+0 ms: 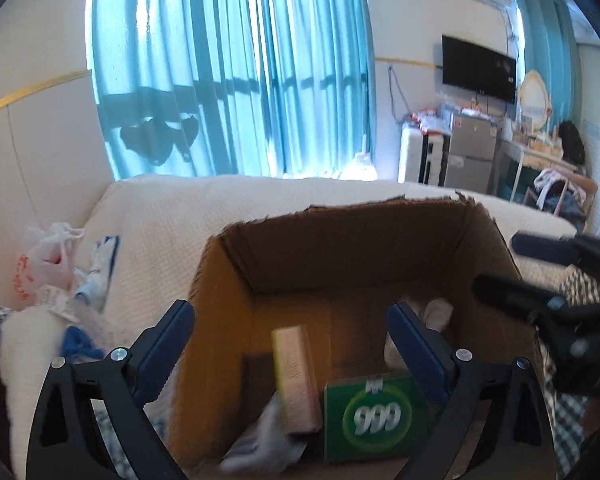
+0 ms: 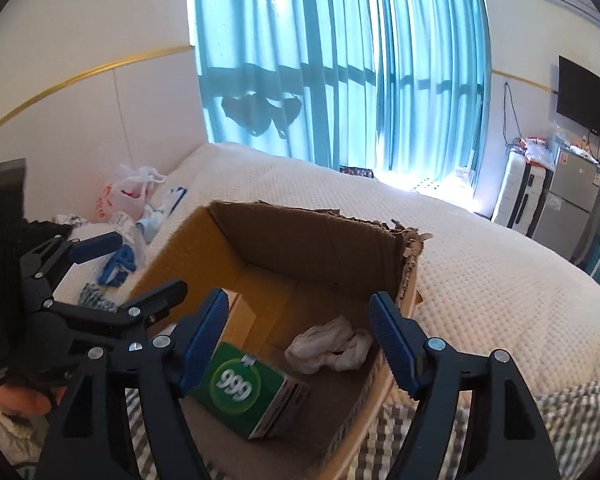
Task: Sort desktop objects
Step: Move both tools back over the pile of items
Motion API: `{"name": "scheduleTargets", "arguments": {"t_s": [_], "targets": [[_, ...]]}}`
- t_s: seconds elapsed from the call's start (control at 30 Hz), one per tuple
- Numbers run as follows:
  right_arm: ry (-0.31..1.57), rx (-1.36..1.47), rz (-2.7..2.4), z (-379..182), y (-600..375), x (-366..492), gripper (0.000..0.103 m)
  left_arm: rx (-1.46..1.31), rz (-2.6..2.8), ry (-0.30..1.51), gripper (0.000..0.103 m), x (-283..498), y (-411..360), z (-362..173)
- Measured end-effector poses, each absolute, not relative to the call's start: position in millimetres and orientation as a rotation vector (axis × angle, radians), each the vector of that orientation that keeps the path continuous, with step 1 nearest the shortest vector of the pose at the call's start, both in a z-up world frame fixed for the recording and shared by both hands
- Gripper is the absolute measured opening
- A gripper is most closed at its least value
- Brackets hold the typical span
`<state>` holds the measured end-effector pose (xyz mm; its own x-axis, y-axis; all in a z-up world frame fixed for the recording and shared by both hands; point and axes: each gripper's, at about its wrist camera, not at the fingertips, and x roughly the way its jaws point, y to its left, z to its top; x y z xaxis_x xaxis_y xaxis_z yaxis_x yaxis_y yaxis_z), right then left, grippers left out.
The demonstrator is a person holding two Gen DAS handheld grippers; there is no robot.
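**Over the box: both claws wide, nothing held**

Above the cardboard box [image 1: 236,312], which sits on a white textured bed cover [image 1: 172,216], both grippers hang tilted down toward its open top. Left gripper [image 1: 291,344] stands wide, blue pads apart w/ nothing between them; its left finger is outside the box's left wall, right finger over the inside. Right gripper [image 2: 300,344] is also wide & empty, reaching over the box's near-right part. Seen from the right wrist cam, the left gripper sits just left of the box.

Why like this, prob.: the box looks like the collecting bin for the sort, so both tools hover over its mouth w/ claws spread, as fits a drop-off spot. That's a judgement, not seen.

Inside the box:
- green carton [image 2: 244,392] w/ "999" in a white ring, lying flat near the front wall, grey printed side panel showing.
- pale pink/cream slim box [image 1: 296,376], long & narrow, blurred, leaning just left of the green carton; a dark flat thing beside it, can't tell what.
- crumpled white cloth or tissue [image 2: 332,348] toward the box's right side.

Box rim at the back is torn & ragged.

Left of the box, on the cover: plastic bag [image 2: 130,196] w/ red print, blue fabric [image 2: 118,268] & other small clutter, likely not yet sorted.
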<state>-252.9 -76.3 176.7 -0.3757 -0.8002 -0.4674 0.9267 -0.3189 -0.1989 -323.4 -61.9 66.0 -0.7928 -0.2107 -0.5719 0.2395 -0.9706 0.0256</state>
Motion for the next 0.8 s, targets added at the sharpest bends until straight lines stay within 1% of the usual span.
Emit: {"name": "scheduleTargets", "arguments": {"t_s": [0.2,0.27,0.4,0.5,0.57,0.67,0.8], "targets": [[0.533,0.331,-1.870,206,-26,-217,0.073,0.946,-2.721,0.115,0.100,-280,-56,97],[0.535,0.329,-1.861,214,-12,-206,0.073,0.946,-2.709,0.125,0.103,-263,-52,109],[0.578,0.316,-1.844,226,20,-179,0.073,0.953,-2.696,0.084,0.103,-227,-36,131],[0.618,0.327,-1.812,223,46,-162,0.073,0.968,-2.707,0.034,0.103,-200,-22,137],[0.642,0.328,-1.798,215,61,-156,0.073,0.995,-2.699,-0.004,0.103,-187,-12,133],[0.684,0.315,-1.788,195,88,-147,0.073,1.067,-2.673,-0.061,0.103,-163,5,114],[0.767,0.353,-1.785,152,116,-142,0.073,1.156,-2.663,-0.141,0.103,-129,26,71]]}}
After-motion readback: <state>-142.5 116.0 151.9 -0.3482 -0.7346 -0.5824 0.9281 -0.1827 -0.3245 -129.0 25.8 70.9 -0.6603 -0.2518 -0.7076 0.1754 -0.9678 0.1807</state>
